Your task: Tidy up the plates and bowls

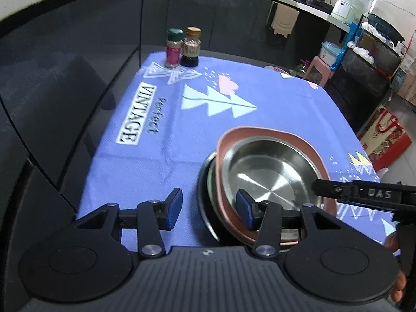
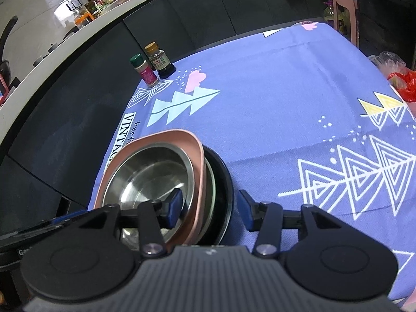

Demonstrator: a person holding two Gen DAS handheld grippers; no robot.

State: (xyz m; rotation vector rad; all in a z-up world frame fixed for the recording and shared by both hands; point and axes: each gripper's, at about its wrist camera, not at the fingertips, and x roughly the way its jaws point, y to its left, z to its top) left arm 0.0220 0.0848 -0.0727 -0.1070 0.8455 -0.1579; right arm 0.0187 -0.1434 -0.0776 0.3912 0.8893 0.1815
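Note:
A stack of dishes sits on the purple tablecloth point(image 1: 156, 156). From the bottom it is a black plate point(image 1: 205, 208), a pink squarish plate point(image 1: 260, 132) and a steel bowl point(image 1: 270, 171) on top. My left gripper point(image 1: 209, 209) is open and straddles the stack's left rim, one pad over the cloth and the other above the bowl. My right gripper point(image 2: 210, 206) stands wide open across the opposite rim, its left pad inside the steel bowl point(image 2: 148, 174) and its right pad just outside the black plate point(image 2: 223, 182). Neither gripper's pads press on anything. One of the right gripper's fingers point(image 1: 338, 191) shows in the left wrist view.
Two seasoning bottles, green-capped point(image 1: 173, 48) and gold-capped point(image 1: 191, 46), stand at the table's far corner. Dark cabinets and a white counter run behind. A pink stool point(image 2: 343, 7) and a red bag point(image 1: 387, 135) stand beyond the table's right side. A red plastic bag point(image 2: 403, 80) lies at the cloth's right edge.

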